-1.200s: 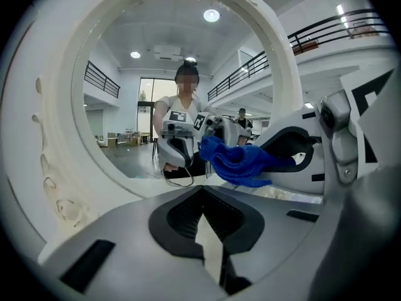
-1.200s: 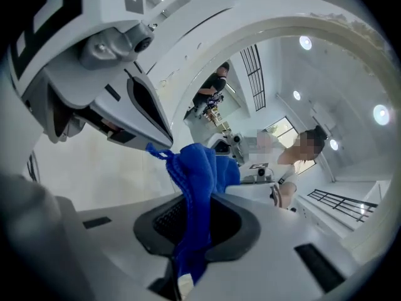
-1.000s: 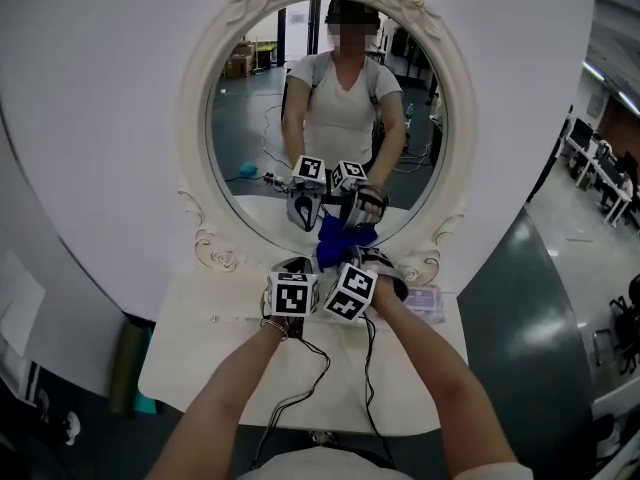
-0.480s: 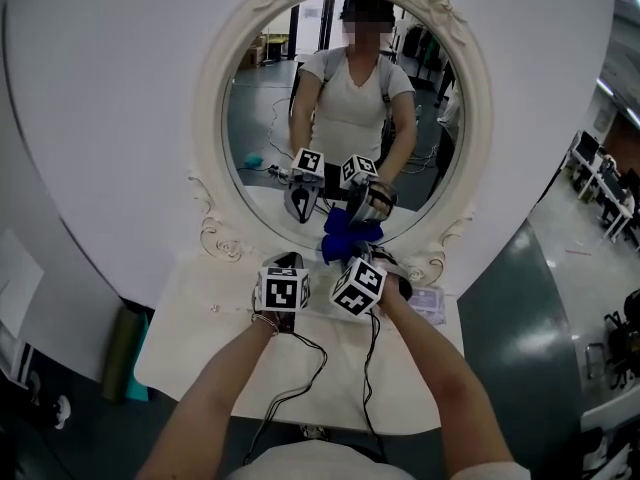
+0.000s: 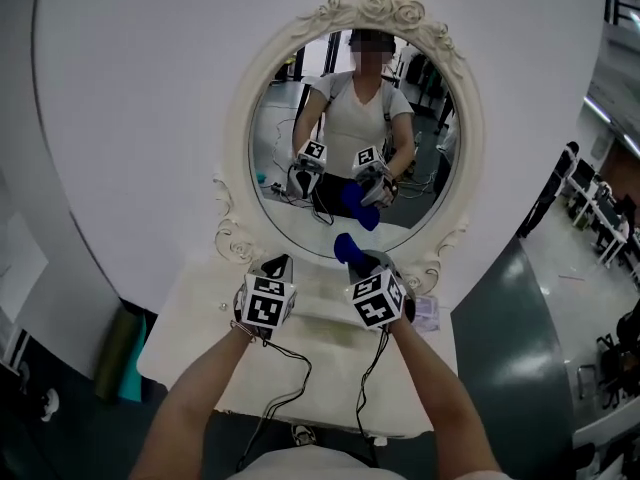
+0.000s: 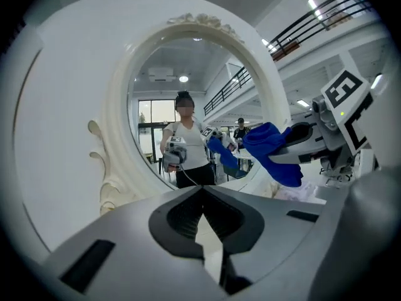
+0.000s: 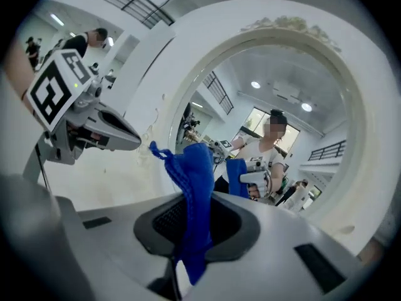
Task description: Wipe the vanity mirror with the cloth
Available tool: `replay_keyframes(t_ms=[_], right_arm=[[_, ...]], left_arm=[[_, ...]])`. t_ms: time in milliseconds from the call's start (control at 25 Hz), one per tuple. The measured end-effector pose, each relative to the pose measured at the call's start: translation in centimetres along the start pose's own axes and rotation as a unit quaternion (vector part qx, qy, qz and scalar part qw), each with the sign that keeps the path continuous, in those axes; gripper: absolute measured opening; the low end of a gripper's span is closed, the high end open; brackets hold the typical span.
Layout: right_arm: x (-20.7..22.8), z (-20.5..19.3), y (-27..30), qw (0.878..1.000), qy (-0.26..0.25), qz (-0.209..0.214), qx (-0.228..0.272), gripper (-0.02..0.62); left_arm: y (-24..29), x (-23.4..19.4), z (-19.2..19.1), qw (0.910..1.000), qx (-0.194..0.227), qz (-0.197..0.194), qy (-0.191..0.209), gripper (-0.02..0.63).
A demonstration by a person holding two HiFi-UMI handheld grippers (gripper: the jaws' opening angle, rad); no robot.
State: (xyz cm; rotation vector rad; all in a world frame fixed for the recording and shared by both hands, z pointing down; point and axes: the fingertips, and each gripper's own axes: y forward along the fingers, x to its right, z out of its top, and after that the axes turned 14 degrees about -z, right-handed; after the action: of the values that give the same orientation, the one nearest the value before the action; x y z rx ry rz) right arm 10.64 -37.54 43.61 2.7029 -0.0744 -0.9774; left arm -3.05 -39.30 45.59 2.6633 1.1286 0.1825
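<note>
**Right gripper view: cloth gripped, glass not yet touched**

My right gripper has its jaws clamped on the blue cloth, which stands bunched between them. It looks just short of the vanity mirror, near the lower rim. My left gripper is pinched together on nothing, beside it over the white table. I judge the wipe is about to begin — next I press the cloth to the glass and sweep, lightly.

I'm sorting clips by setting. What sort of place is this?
Probably an open office or lab hall: the vanity mirror sits on a white table, with desks and chairs on dark floor at right.
</note>
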Motion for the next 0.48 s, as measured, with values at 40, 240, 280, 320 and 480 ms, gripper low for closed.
replay_keyframes(t_ms=[40,240,280,320,480], right_arm=[[0.2,0.0,-1.3,1.000,0.027,-0.007,0.000,0.066],[0.2,-1.5,-7.8,0.983,0.179,-0.046,-0.001,0.066],[0.0,-1.7,-9.0,0.976,0.211,-0.046,0.004,0.066],[-0.3,-1.9,-10.2,0.970,0.241,-0.042,0.009,0.066],[-2.5,-3.1,-14.4,0.944,0.329,-0.020,0.028,0.066]], left_arm=[[-1.4,0.2,0.1,0.9999,0.010,0.003,0.000,0.005],[-8.0,2.5,0.9,0.9982,0.059,0.013,-0.002,0.005],[-8.9,3.2,0.9,0.9980,0.062,0.009,0.000,0.005],[-9.6,4.2,0.9,0.9979,0.064,0.000,0.001,0.005],[-11.9,8.6,0.8,0.9956,0.085,-0.038,-0.007,0.005]])
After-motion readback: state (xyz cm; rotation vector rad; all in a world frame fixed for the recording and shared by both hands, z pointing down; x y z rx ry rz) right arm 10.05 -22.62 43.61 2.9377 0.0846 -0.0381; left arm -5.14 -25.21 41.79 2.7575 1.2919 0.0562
